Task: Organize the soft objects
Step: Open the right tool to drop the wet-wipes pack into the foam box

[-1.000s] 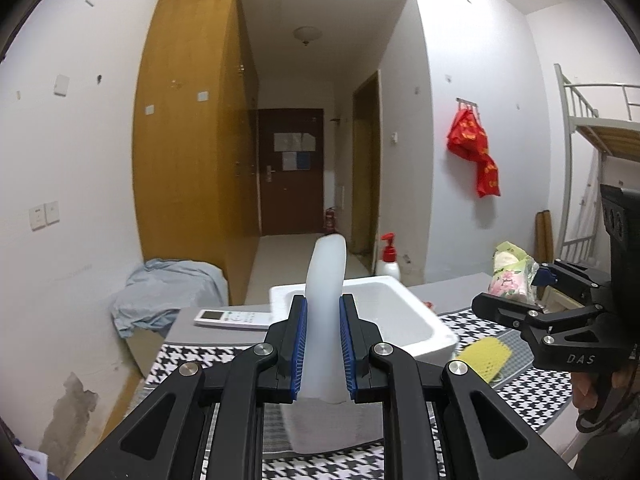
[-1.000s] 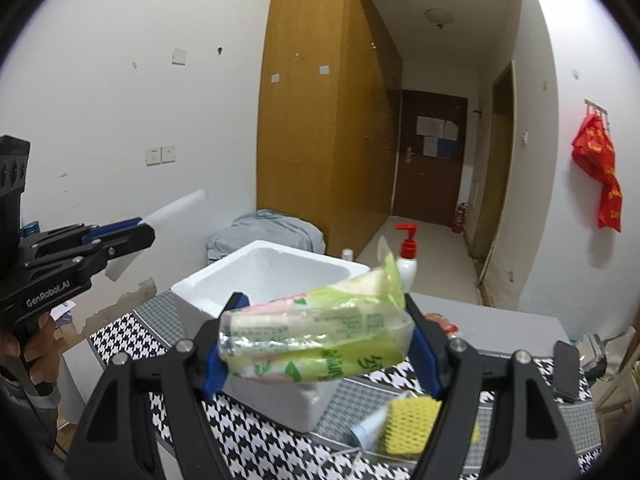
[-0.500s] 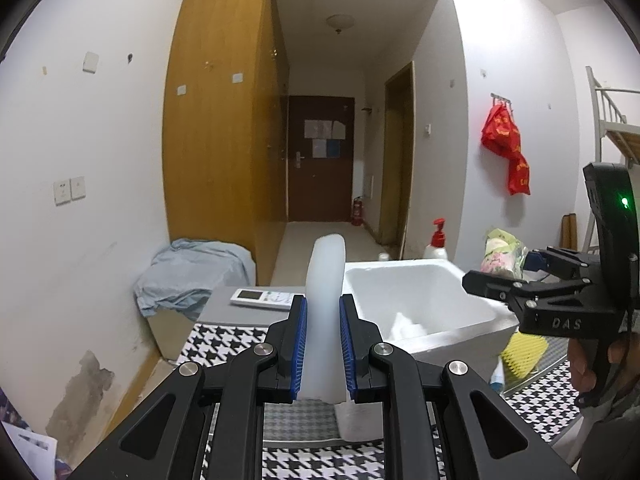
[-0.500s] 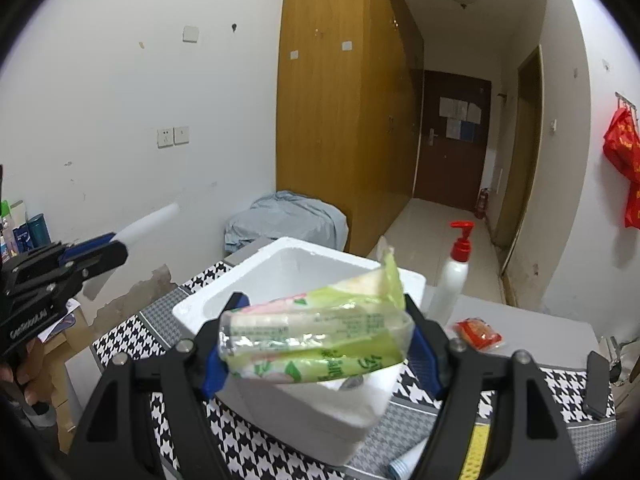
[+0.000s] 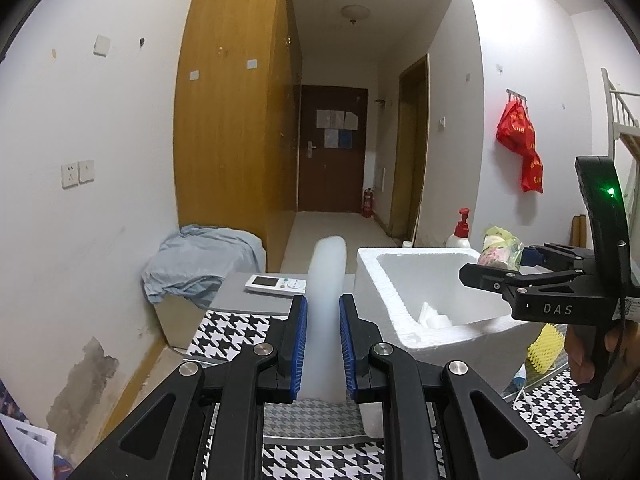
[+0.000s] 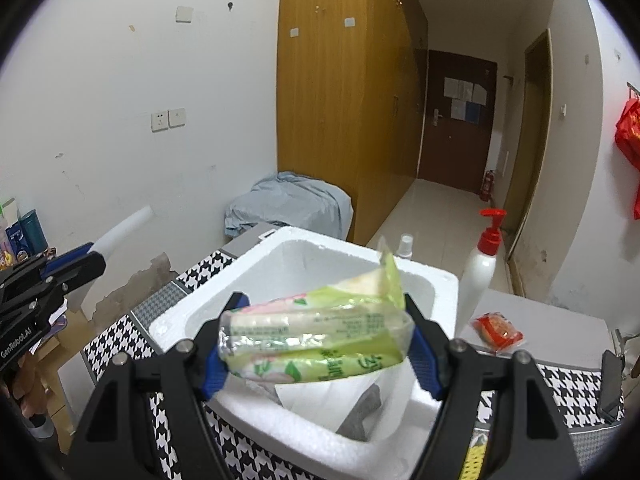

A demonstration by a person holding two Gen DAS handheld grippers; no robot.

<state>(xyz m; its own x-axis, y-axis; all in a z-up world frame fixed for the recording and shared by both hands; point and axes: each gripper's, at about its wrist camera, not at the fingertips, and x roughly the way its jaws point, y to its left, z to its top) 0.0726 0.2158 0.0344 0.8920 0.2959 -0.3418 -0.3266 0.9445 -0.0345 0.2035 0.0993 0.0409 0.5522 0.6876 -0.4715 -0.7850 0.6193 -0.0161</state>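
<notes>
The left hand-held gripper [image 5: 323, 344] is clamped on a pale foam strip [image 5: 326, 300] that stands upright between its blue pads, above the near left edge of the houndstooth surface [image 5: 236, 330]. The right hand-held gripper [image 6: 316, 344] grips a green tissue pack [image 6: 316, 340] crosswise, its jaws set wide by the pack's length, and holds it over the open mouth of the white foam box [image 6: 420, 280].

The box has thick walls, and some white and grey stuff lies on its floor; what it is I cannot tell for sure. In the left view the box sits just right of the strip, with bare surface between them and to the left. A remote [image 5: 276, 284] lies beyond the strip on the grey far part of the surface. A pump bottle [image 6: 482, 264] stands just behind the box's far right corner, a small spray bottle [image 6: 405, 246] behind its far wall, and a red packet [image 6: 498, 332] lies to the right of the box. A yellow mesh [image 5: 546, 348] lies at the right wall of the box.

The right gripper's side reads "DAS"; the left one's reads "GenRobot.AI". The pack's print is too bent to read.
</notes>
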